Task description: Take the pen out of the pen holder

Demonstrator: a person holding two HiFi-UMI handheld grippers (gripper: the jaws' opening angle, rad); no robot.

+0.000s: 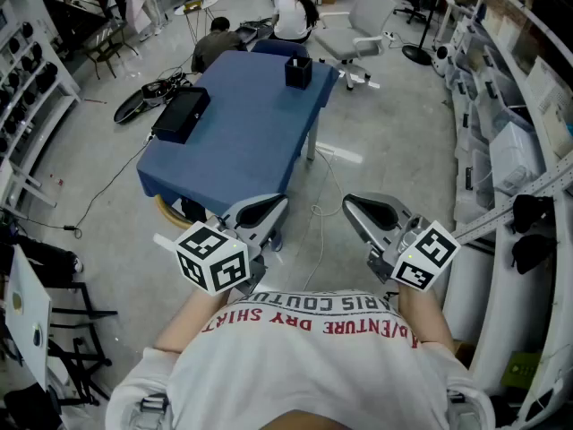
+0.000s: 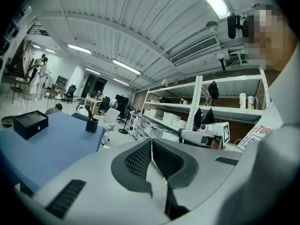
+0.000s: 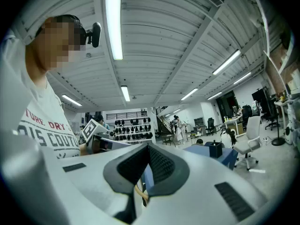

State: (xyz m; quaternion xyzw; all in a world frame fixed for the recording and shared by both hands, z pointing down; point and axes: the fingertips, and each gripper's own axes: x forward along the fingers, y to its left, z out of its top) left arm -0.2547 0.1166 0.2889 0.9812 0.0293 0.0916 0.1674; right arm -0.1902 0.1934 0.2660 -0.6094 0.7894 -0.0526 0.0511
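A black pen holder (image 1: 298, 72) stands near the far edge of the blue table (image 1: 242, 141); it is too small to tell whether a pen is in it. It also shows in the left gripper view as the pen holder (image 2: 92, 125) and in the right gripper view as the pen holder (image 3: 215, 150). My left gripper (image 1: 276, 203) and right gripper (image 1: 351, 202) are held close to my chest, well short of the table. Both are shut with nothing between their jaws: left gripper (image 2: 151, 145), right gripper (image 3: 149, 150).
A black box (image 1: 182, 113) lies on the table's left side. A white office chair (image 1: 358, 27) and seated people are beyond the table. Shelving (image 1: 510, 106) lines the right side, racks the left. Cables lie on the floor (image 1: 376, 150).
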